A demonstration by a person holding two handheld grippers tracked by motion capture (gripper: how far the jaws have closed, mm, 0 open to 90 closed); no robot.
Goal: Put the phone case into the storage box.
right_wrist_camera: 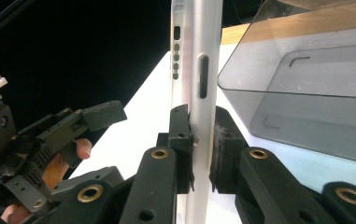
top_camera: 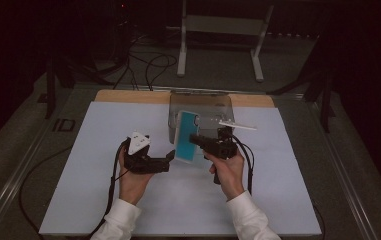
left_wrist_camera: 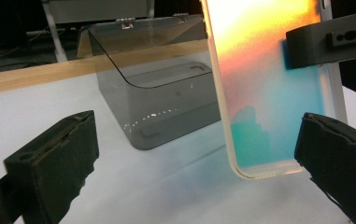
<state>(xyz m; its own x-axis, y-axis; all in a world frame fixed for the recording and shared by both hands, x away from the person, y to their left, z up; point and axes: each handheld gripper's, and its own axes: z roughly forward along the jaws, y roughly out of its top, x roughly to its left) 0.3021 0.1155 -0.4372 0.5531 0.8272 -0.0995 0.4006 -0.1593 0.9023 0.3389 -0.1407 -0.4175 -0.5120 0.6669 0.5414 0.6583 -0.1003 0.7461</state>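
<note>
A phone in a teal case [top_camera: 187, 137] is held upright on its edge above the white mat, just in front of a smoky clear box [top_camera: 200, 107]. My right gripper [top_camera: 194, 139] is shut on it; in the right gripper view the pads of the right gripper [right_wrist_camera: 202, 144] press both faces of the phone's silver edge [right_wrist_camera: 196, 70]. My left gripper [top_camera: 170, 157] sits to the phone's left, open. In the left gripper view the left gripper [left_wrist_camera: 199, 163] has wide jaws, with the phone [left_wrist_camera: 264, 93] near the right jaw but untouched.
The white mat [top_camera: 128, 200] covers most of the table, with a wooden strip [top_camera: 128, 96] along its far edge. The box [left_wrist_camera: 166, 98] has its hinged lid raised. A white plate [top_camera: 235, 123] rides on the right gripper. Cables trail from both grippers.
</note>
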